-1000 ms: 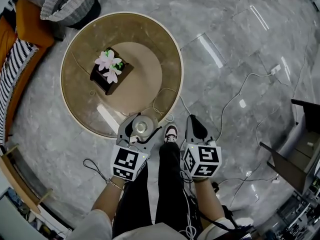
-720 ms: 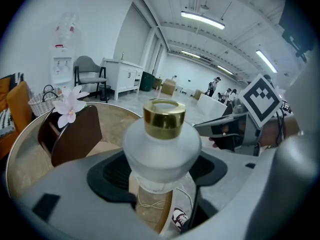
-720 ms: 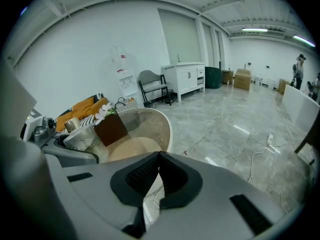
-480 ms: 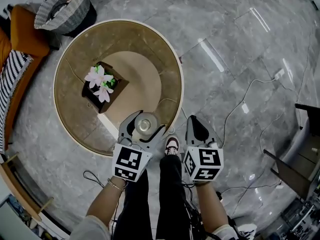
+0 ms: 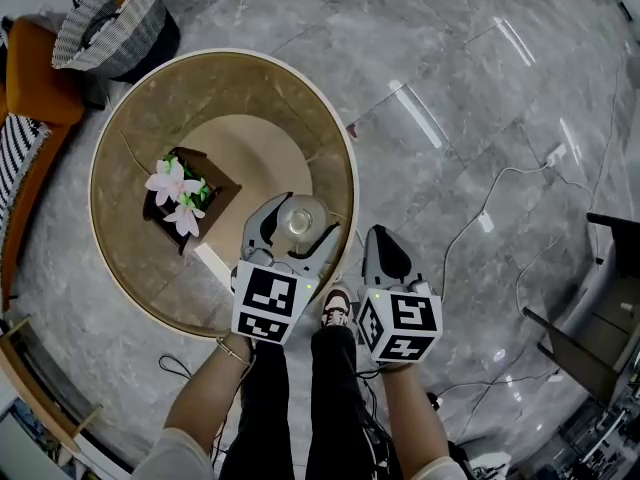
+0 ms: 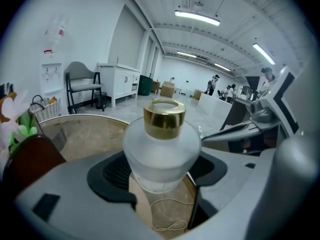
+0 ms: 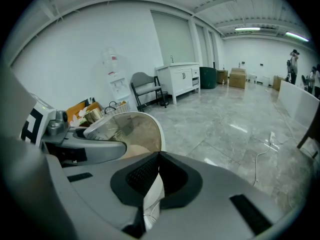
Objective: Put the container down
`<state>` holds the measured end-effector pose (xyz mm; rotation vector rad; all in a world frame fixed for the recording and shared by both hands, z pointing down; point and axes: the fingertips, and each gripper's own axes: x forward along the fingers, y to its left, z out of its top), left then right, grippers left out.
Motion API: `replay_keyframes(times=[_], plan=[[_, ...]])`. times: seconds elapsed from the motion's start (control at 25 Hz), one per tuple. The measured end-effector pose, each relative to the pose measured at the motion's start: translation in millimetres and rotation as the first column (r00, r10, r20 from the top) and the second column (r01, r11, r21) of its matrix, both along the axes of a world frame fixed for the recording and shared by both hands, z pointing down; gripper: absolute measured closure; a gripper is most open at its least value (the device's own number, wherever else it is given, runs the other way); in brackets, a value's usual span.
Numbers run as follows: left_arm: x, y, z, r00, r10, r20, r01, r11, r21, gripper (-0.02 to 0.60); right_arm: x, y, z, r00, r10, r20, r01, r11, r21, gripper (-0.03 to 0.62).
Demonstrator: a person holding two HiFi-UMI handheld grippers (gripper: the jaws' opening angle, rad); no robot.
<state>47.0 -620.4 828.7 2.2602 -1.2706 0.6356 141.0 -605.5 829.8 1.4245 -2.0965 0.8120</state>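
A frosted glass container (image 5: 298,218) (image 6: 161,151) with a gold cap sits upright between the jaws of my left gripper (image 5: 293,230) (image 6: 162,176), which is shut on it. It is held over the near right part of the round brown table (image 5: 170,98) (image 6: 85,136), just inside the rim. My right gripper (image 5: 382,253) (image 7: 157,176) hangs beside the table over the floor, its jaws closed together with nothing between them. From the right gripper view the container (image 7: 102,124) and left gripper show at the left.
A dark box with pink flowers (image 5: 180,196) stands on the table left of the container. A thin cord (image 6: 167,219) lies on the tabletop under the left gripper. A striped basket (image 5: 105,18) and orange cushions (image 5: 35,108) lie beyond the table. Cables (image 5: 480,208) run across the floor.
My left gripper with the container has moved forward from the table's near rim to further over the tabletop. The right gripper has come along slightly beside it.
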Motion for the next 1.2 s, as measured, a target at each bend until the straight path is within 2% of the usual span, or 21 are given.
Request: replay_keyframes(times=[0.4, 1.2], plan=[[0.2, -41.5, 21.7, 0.998, -0.016, 0.054, 0.017, 1.0, -0.014, 0.247, 3.2, -23.5, 17.6, 1.0, 0.005, -0.017, -0.005, 1.0, -0.004, 0.571], [1.0, -44.5, 50.1, 0.994, 0.0, 0.106, 0.009, 0.996, -0.085, 0.247, 21.3, -16.9, 32.1, 0.999, 0.031, -0.02, -0.032, 0.999, -0.041, 0.571]])
